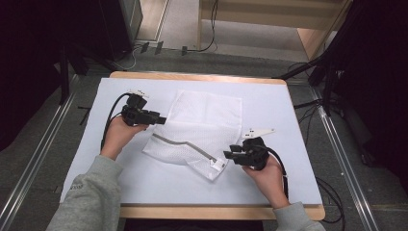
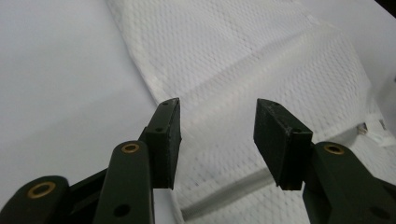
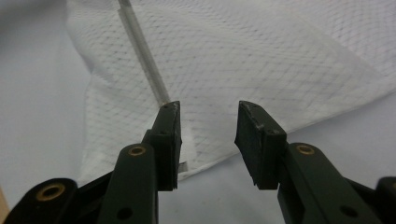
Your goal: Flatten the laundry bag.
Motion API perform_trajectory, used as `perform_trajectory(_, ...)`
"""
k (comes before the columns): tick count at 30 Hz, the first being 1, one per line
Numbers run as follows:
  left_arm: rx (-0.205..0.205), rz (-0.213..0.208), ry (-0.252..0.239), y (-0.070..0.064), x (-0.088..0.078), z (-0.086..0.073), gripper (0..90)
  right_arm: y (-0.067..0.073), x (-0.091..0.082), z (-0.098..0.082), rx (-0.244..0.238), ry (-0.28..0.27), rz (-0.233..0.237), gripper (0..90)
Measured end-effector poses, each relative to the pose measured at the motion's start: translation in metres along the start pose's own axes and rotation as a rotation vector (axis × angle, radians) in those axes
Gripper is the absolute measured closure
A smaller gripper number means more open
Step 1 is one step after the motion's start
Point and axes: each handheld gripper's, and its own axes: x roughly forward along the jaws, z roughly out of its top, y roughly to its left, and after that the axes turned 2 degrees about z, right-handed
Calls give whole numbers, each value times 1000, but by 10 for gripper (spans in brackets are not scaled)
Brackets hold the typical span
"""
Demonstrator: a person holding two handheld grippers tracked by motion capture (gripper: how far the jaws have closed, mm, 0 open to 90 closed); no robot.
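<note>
From above we see one white mesh bag (image 1: 195, 130) lying mid-tabletop (image 1: 269, 96) between two claws: the left claw (image 1: 162, 119) at its nine o'clock edge, the right claw (image 1: 229, 155) at five o'clock by the zipper (image 1: 185, 144). Each claw's own view shows what the high view cannot: jaws apart, gripping nothing, over mesh.

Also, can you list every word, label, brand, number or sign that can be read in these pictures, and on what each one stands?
None can be read.
The small white tag at the corner of the white mesh laundry bag: too small and blurred to read.
The grey sleeve has a faint mark near the cuff: too blurred to read.
The black two-jaw grippers, left and right: no text visible.
</note>
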Motion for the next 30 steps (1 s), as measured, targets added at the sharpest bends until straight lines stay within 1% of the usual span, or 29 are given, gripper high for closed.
perform_trajectory(2,-10,15,0,7,5,4,527,5,1,-3,-11,3,6,624)
perform_trajectory(3,-8,16,1,10,7,6,529,7,1,-4,-17,4,8,624)
perform_trajectory(4,-7,9,7,12,10,8,529,10,1,-5,-23,5,12,624)
perform_trajectory(7,9,30,15,16,18,12,530,17,2,-9,-36,8,21,624)
perform_trajectory(10,-2,34,-25,22,25,14,542,23,2,-11,-41,12,29,624)
perform_trajectory(12,-15,46,11,26,32,17,541,26,3,-12,-47,8,31,624)
perform_trajectory(13,-20,46,7,27,35,18,541,28,3,-12,-45,8,32,623)
perform_trajectory(15,-21,38,3,28,39,20,541,31,5,-13,-58,6,37,622)
perform_trajectory(17,-4,47,15,27,46,21,539,34,6,-13,-62,8,41,613)
perform_trajectory(19,-1,56,23,28,52,22,534,36,7,-14,-62,8,43,598)
perform_trajectory(24,-17,66,53,34,67,20,526,43,11,-17,-73,22,72,575)
perform_trajectory(25,-13,63,42,34,68,19,530,44,12,-17,-72,24,74,568)
perform_trajectory(27,-5,64,41,34,69,20,546,47,15,-18,-74,33,84,547)
perform_trajectory(28,2,64,43,33,70,20,575,49,17,-19,-71,39,87,542)
perform_trajectory(30,1,50,40,31,73,20,614,51,22,-19,-81,46,96,526)
